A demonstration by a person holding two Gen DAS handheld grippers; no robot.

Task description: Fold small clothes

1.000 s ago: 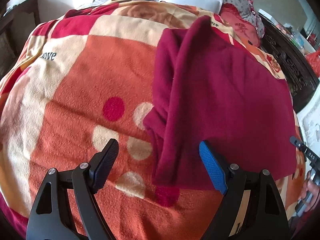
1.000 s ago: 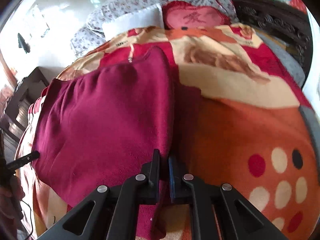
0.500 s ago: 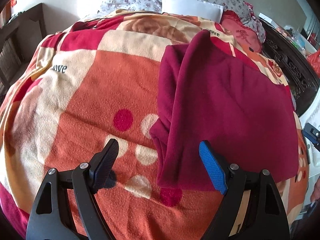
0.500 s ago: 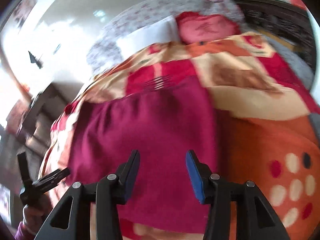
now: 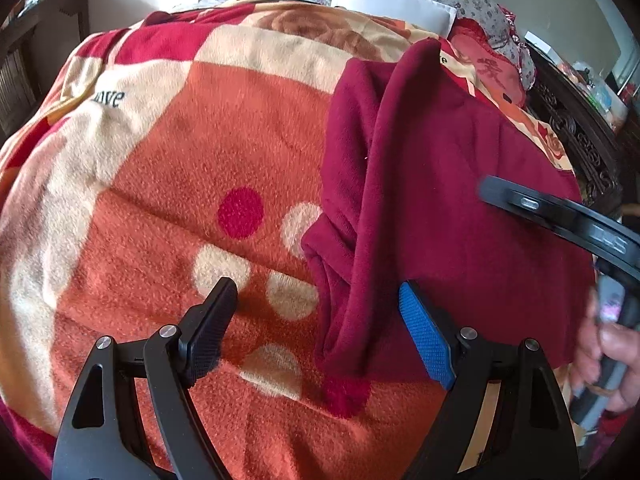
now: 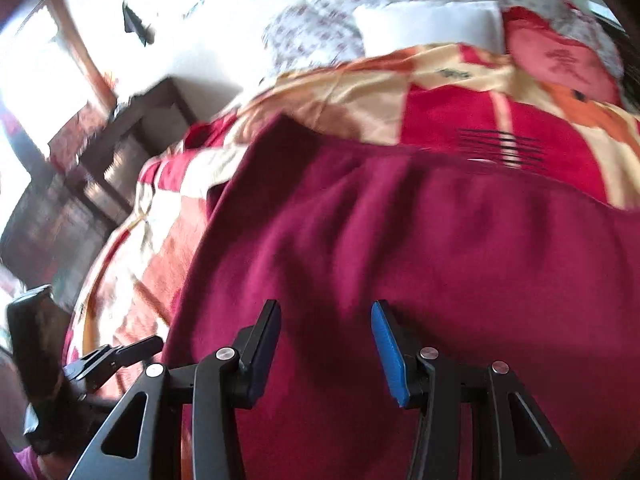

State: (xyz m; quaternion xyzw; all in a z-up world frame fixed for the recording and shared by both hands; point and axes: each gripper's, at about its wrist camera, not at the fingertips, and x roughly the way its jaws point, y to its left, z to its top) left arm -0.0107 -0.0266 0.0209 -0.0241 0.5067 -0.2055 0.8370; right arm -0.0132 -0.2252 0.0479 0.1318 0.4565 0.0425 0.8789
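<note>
A dark red garment lies partly folded on the bed, its left edge doubled over in a long fold; it also fills the right wrist view. My left gripper is open and empty, hovering over the near left fold of the garment. My right gripper is open and empty just above the cloth. The right gripper also shows at the right edge of the left wrist view, held by a hand. The left gripper shows at the lower left of the right wrist view.
An orange, red and cream blanket covers the bed. A white pillow, a floral pillow and a red cushion lie at the head. Dark wooden furniture stands beside the bed, and a dark carved frame on the other side.
My right gripper has opened, let go of the garment edge and swung left over the cloth. My left gripper has stayed open and moved little.
</note>
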